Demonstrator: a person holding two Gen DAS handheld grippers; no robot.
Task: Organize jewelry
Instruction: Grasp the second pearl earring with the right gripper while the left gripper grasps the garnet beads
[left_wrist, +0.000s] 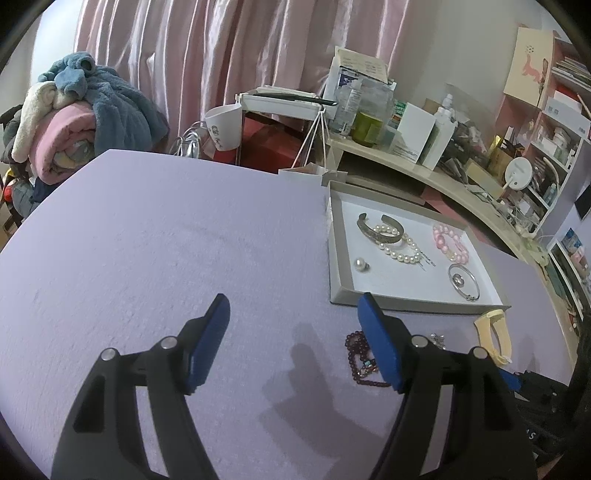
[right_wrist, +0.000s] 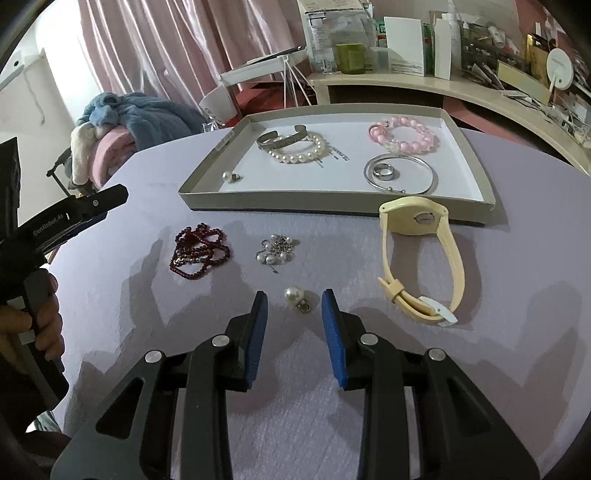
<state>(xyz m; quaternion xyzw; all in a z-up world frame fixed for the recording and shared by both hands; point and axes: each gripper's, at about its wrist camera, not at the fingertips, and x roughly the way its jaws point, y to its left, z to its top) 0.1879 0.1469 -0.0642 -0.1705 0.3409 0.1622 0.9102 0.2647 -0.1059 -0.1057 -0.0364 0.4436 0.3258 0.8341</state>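
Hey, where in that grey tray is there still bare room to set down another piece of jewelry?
The tray has bare floor along its near edge, between the pearl earring and the silver bangle, and in its centre between the pearl bracelet and the pink bead bracelet. The far left is crowded: the silver cuff overlaps the pearl bracelet.

Right tongs (right_wrist: 294, 304) with black arms, flat blue pads, round silver screws, left tongs (left_wrist: 293, 306) the same, white "GenRobot.AI" letters on their black side, black handle
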